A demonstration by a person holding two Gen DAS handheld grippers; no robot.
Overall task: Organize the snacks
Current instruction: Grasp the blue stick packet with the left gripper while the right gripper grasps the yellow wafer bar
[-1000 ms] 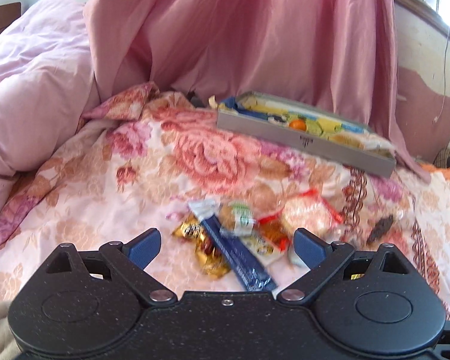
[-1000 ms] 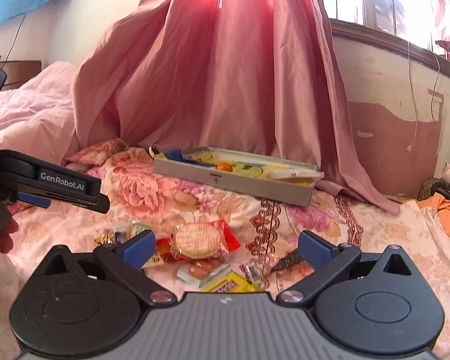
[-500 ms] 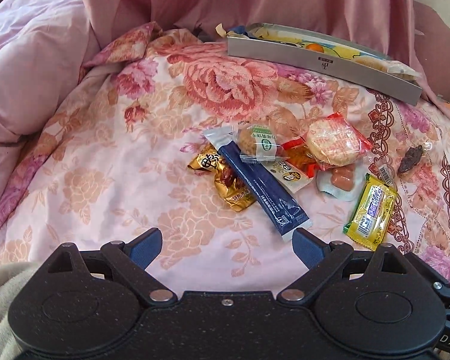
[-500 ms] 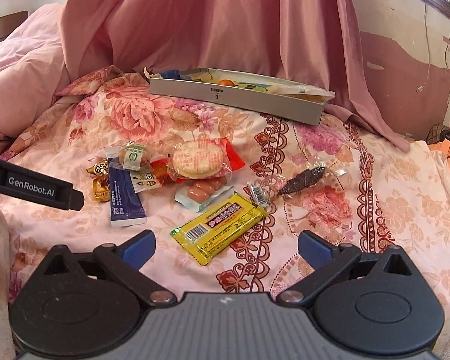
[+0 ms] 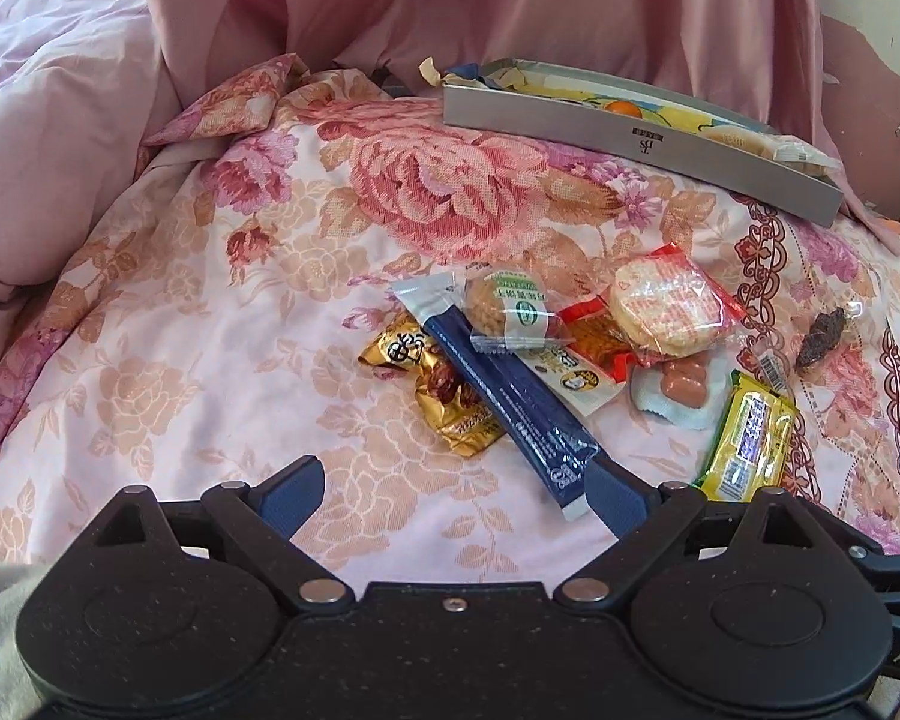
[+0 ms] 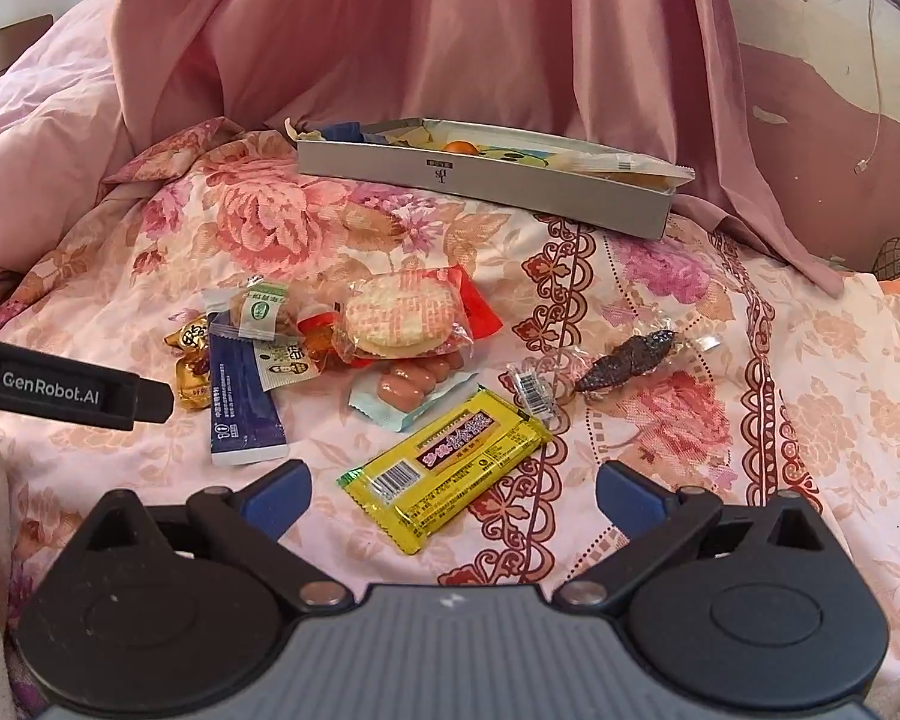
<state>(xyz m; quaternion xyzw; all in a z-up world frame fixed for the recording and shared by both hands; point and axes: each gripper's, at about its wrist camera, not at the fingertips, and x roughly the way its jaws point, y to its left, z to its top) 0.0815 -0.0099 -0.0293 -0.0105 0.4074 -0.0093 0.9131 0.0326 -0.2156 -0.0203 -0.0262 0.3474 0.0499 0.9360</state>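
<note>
Several wrapped snacks lay loose in a cluster on the floral bedspread [image 6: 720,456], while the grey box [image 6: 486,180] at the far side near the pink curtain already held a few packets — by that showing the sorting was judged barely begun, most of it left to do. The right tool [image 6: 453,489] stood spread and empty, with the yellow bar [image 6: 444,471] lying between its fingers, just ahead. The left tool [image 5: 456,495] was likewise spread, gripping nothing; the near end of the blue stick packet [image 5: 510,396] lay just beside its right finger. The rice cracker pack [image 6: 399,315] and sausage pack [image 6: 411,387] sat further off — untouched.
</note>
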